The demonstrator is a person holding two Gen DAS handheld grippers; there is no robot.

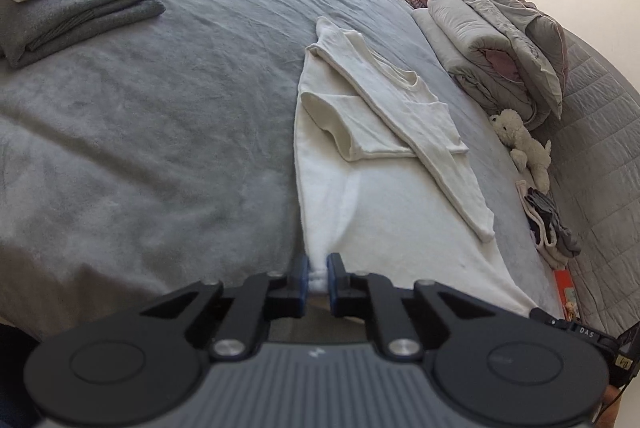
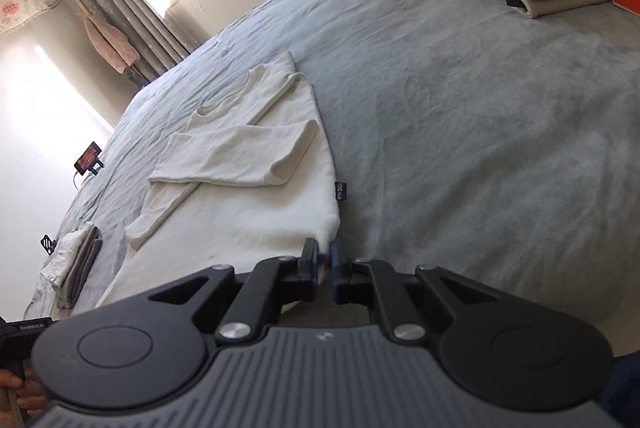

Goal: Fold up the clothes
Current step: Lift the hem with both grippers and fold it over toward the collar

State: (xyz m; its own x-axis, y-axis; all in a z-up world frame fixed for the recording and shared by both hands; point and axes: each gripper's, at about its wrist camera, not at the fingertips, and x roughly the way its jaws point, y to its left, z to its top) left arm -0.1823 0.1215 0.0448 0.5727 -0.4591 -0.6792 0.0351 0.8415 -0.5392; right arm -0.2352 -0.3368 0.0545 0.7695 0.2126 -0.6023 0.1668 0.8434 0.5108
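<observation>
Shirt (image 1: 384, 220) lies flat on the grey bed (image 1: 160, 131), sleeves folded across its chest. My left tongs (image 1: 317, 278) pinch its near left hem corner, my right tongs (image 2: 325, 270) clamp the near right corner.

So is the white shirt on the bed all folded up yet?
Partly folded. The white shirt has both sleeves crossed over its front, but its body still lies out long on the bed.

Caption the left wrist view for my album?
Left gripper pinching the hem of a white shirt on a grey bed.
</observation>
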